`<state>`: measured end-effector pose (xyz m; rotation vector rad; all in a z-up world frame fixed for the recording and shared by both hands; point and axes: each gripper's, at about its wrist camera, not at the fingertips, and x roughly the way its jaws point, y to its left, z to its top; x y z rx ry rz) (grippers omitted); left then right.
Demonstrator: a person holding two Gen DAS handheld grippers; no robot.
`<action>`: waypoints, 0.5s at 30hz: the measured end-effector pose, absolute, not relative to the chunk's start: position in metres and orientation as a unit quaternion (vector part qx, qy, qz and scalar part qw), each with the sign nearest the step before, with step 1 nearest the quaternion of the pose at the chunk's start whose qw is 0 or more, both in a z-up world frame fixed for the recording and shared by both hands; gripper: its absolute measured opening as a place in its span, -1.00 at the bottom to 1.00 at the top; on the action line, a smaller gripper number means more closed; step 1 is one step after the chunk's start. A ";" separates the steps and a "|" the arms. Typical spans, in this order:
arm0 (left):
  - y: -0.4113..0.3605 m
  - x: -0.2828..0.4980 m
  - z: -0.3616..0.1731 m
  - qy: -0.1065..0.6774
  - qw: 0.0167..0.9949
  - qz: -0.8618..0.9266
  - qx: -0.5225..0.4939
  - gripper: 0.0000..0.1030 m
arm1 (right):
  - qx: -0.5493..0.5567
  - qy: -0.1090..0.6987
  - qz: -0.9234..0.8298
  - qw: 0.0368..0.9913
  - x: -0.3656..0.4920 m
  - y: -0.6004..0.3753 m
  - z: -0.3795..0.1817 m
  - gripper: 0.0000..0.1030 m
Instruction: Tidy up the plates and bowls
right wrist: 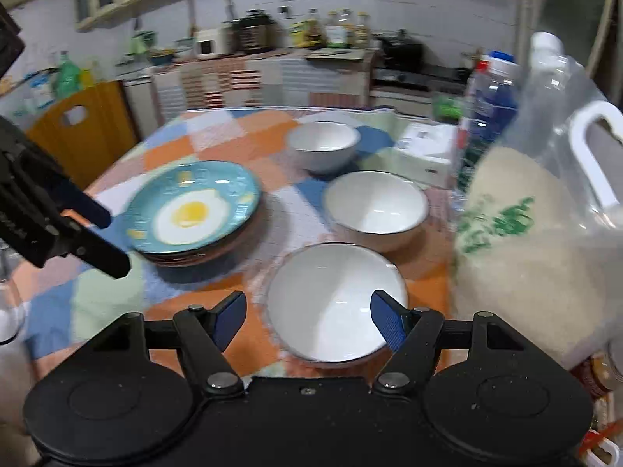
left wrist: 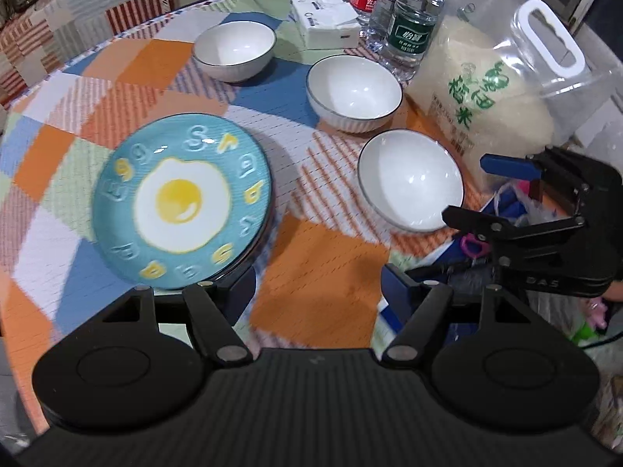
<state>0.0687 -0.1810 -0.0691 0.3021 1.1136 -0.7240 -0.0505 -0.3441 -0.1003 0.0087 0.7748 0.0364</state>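
Plates (right wrist: 192, 214) sit stacked at centre left; three bowls (right wrist: 375, 210) remain separate, both grippers' fingers (right wrist: 383, 319) apart, empty.

The top plate (left wrist: 183, 202) is turquoise with a white-and-yellow fried-egg motif and raised letters, some yellow. The plates beneath it (right wrist: 218, 251) show reddish-brown rims. Three bowls (left wrist: 410, 181) (left wrist: 353, 91) (left wrist: 234, 50) are white with thin dark rims. The tablecloth (left wrist: 319, 295) is a patchwork of orange, blue, pale green and white blocks, some striped. The rice bag (left wrist: 486, 93), at the right, is clear with green print. Gripper pads (right wrist: 389, 325) are blue.
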 end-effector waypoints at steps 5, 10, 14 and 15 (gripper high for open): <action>-0.194 0.077 -0.086 0.490 0.782 -0.361 0.135 0.36 | 0.023 0.395 -0.051 0.917 -0.037 -0.365 -0.122 0.39; -0.212 0.084 -0.107 0.488 0.774 -0.382 0.130 0.36 | 0.040 0.418 -0.073 0.904 -0.028 -0.374 -0.145 0.27; -0.231 0.087 -0.128 0.500 0.765 -0.387 0.120 0.36 | 0.049 0.429 -0.078 0.898 -0.022 -0.376 -0.160 0.17; -0.236 0.088 -0.134 0.503 0.765 -0.386 0.116 0.36 | 0.056 0.432 -0.080 0.897 -0.020 -0.377 -0.162 0.10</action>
